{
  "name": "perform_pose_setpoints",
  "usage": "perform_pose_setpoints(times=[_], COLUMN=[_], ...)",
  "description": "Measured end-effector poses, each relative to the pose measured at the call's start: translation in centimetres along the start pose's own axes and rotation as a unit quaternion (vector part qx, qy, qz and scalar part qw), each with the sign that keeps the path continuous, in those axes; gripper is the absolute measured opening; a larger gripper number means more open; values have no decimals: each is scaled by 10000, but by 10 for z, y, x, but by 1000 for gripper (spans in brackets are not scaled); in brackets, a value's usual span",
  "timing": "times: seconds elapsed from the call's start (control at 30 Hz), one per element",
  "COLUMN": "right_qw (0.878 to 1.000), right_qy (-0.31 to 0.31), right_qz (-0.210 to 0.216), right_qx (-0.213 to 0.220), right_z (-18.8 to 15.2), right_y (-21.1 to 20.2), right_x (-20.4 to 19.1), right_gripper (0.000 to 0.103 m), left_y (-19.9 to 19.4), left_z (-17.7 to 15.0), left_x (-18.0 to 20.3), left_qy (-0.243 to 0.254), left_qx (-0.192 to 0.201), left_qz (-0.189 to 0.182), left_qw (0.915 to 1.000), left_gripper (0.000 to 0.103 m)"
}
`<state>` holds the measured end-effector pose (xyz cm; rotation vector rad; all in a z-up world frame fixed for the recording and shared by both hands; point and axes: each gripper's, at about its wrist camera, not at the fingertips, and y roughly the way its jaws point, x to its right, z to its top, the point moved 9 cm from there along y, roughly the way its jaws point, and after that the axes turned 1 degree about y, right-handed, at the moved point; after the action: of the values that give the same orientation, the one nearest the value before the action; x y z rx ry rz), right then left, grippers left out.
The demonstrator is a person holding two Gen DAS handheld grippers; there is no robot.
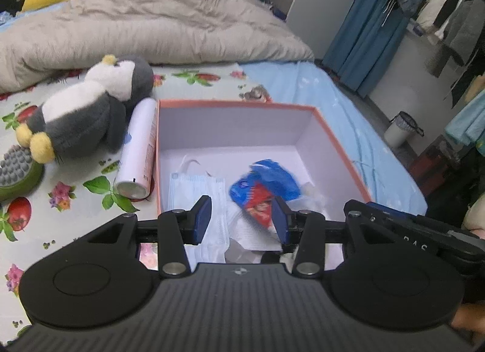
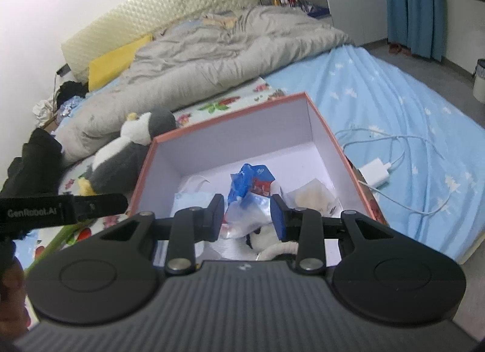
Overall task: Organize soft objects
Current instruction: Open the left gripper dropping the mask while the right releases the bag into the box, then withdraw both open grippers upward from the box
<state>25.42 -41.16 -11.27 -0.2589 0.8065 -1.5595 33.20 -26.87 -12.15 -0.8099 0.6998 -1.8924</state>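
A pink-rimmed box [image 1: 233, 104] with a white inside stands on the bed. In it lie a pale blue face mask [image 1: 194, 188], a crumpled blue and red packet [image 1: 263, 188] and white tissue [image 1: 251, 230]. My left gripper [image 1: 241, 220] hovers open over the box's near edge, with the mask and packet below its fingers. My right gripper [image 2: 247, 214] is open over the same box [image 2: 230, 118]; the blue and red packet [image 2: 248, 179] and clear wrapping [image 2: 245, 212] show between its pads, untouched. A grey and white penguin plush [image 1: 85, 109] lies left of the box.
A white spray can [image 1: 138, 152] lies against the box's left wall, with a green massage brush [image 1: 15, 170] further left. A grey duvet [image 1: 151, 28] fills the back of the bed. A white charger with cable [image 2: 376, 173] lies right of the box. A waste bin [image 1: 400, 127] stands on the floor.
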Motion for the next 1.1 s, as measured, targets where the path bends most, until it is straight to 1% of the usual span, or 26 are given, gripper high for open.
perform_pose_setpoints(times=[0.2, 0.57, 0.73, 0.93, 1.1], right_qw=[9995, 9971, 9963, 9954, 9961], right_qy=[-61, -148, -322, -434, -438], right_qz=[27, 52, 81, 31, 21], right_qx=[302, 747, 794, 856, 759], right_z=[0, -7, -17, -27, -40], right_y=[-44, -115, -136, -152, -152], right_x=[-10, -23, -29, -33, -36], right_gripper=[37, 37, 37, 37, 37], left_y=[-48, -126, -156, -183, -193], left_z=[-2, -17, -29, -43, -57], left_x=[13, 40, 49, 50, 40], left_qy=[142, 432, 477, 550, 469], left_qx=[306, 778, 906, 1019, 999], left_qz=[-137, -371, -481, -405, -318], left_qw=[9993, 9953, 9936, 9924, 9934], left_gripper=[50, 50, 50, 50, 50])
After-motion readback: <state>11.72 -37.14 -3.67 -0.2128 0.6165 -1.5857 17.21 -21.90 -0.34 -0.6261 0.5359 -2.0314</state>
